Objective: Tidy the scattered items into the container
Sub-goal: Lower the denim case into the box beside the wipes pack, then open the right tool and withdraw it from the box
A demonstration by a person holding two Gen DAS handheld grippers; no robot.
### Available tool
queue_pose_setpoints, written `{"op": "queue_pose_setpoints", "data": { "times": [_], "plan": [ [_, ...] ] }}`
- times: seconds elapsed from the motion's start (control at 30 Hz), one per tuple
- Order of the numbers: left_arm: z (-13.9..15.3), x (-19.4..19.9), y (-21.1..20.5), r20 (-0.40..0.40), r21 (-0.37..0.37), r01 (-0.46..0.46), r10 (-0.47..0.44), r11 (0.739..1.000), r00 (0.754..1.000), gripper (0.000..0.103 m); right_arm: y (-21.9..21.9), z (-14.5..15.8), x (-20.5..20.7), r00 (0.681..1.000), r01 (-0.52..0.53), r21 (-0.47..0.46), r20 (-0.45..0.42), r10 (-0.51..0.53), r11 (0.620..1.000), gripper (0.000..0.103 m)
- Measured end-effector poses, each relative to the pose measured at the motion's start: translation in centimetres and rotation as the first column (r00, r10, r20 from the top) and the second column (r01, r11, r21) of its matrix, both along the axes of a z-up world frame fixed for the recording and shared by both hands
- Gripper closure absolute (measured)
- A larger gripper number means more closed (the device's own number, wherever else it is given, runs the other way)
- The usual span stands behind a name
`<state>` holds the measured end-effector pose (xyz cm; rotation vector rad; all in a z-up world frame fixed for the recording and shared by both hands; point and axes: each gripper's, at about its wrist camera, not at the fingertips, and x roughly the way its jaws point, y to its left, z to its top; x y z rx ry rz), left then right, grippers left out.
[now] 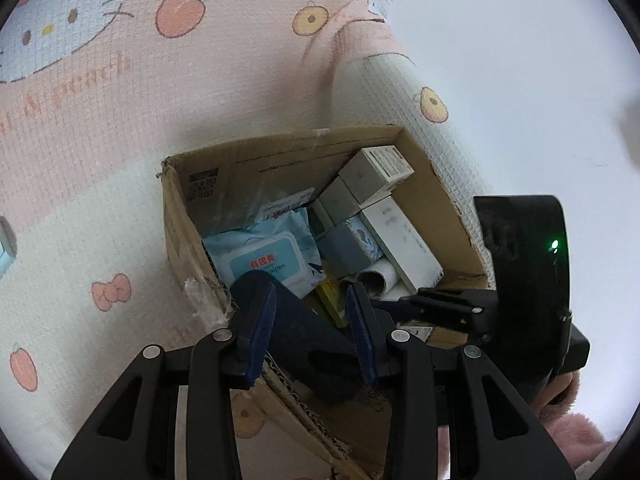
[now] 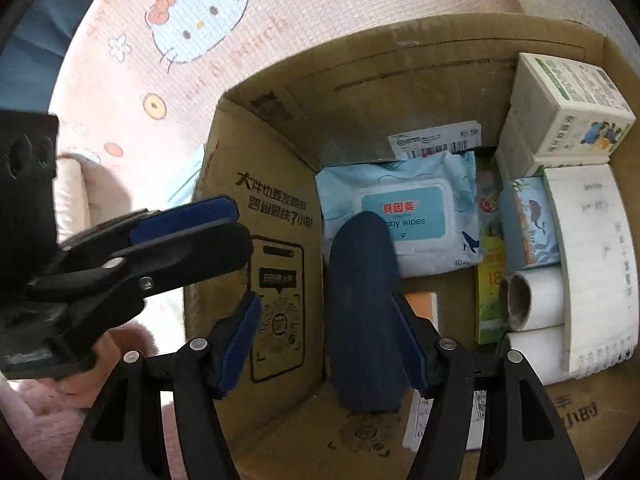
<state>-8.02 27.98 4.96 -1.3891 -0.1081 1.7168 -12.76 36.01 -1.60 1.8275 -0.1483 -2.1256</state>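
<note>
A cardboard box (image 1: 188,232) lies on a pink Hello Kitty mat; it also shows in the right wrist view (image 2: 264,208). A dark blue pouch-like item (image 2: 364,312) lies in the box, partly over a baby wipes pack (image 2: 416,216). My right gripper (image 2: 332,340) is open, its right finger against the dark item, its left finger outside the box wall. My left gripper (image 1: 312,320) is open over the box's near corner, with the dark blue item (image 1: 304,328) between its fingers. The left gripper also shows in the right wrist view (image 2: 188,228).
The box also holds white cartons (image 2: 568,104), a notebook (image 2: 592,264), paper rolls (image 2: 532,296), a whale-print box (image 2: 532,220) and a yellow-green booklet (image 2: 490,280). The right gripper's body (image 1: 524,280) stands at the box's right edge. A pale wall (image 1: 520,60) lies beyond.
</note>
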Motion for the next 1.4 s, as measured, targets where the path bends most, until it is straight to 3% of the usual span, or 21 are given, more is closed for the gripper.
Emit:
{"op": "queue_pose_setpoints", "data": {
  "times": [0.13,0.33,0.43,0.47,0.6,0.73,0.87,1.0,1.17,1.4],
  "plan": [
    [0.1,0.1,0.1,-0.007,-0.004,0.001,-0.001,1.000,1.000,0.062,0.6,0.7,-0.5,1.000,0.010,0.108,-0.027,-0.007,0.994,0.040],
    [0.2,0.1,1.2,-0.008,-0.059,0.010,-0.010,0.998,1.000,0.062,0.9,0.0,-1.3,0.997,-0.072,0.286,0.046,0.061,0.956,0.043],
    [-0.3,-0.3,2.0,0.013,-0.091,-0.002,0.003,0.996,1.000,0.064,1.2,-0.8,-1.9,0.990,-0.116,0.261,0.112,0.089,0.958,0.079],
    [-0.5,-0.5,2.3,0.021,-0.099,-0.008,0.010,0.995,1.000,0.067,1.1,-1.3,-2.1,0.986,-0.127,0.271,0.138,0.092,0.954,0.082],
    [-1.5,-1.3,3.8,0.031,-0.186,-0.010,0.016,0.982,0.999,0.082,0.8,-3.7,-2.8,0.970,-0.151,0.341,0.231,0.073,0.928,0.082],
    [-1.5,-1.9,4.4,0.060,-0.213,-0.002,0.015,0.977,0.998,0.082,1.1,-5.6,-3.1,0.944,-0.129,0.294,0.329,0.027,0.947,0.082],
    [-1.0,-2.5,3.6,0.032,-0.208,-0.036,0.043,0.977,0.999,0.082,1.5,-6.3,-3.6,0.943,-0.110,0.305,0.333,0.002,0.946,0.082],
    [-1.0,-3.4,3.2,0.031,-0.221,-0.042,0.050,0.974,0.998,0.082,1.5,-7.5,-3.6,0.923,-0.091,0.252,0.385,-0.013,0.964,0.082],
    [-1.2,-3.6,3.3,0.051,-0.206,-0.022,0.033,0.978,0.998,0.082,1.2,-8.2,-3.3,0.919,-0.061,0.195,0.393,-0.021,0.979,0.081],
    [-1.1,-3.0,3.4,0.041,-0.219,-0.009,0.018,0.976,0.999,0.081,0.6,-5.1,-1.7,0.971,-0.088,0.331,0.237,0.008,0.939,0.081]
  ]
}}
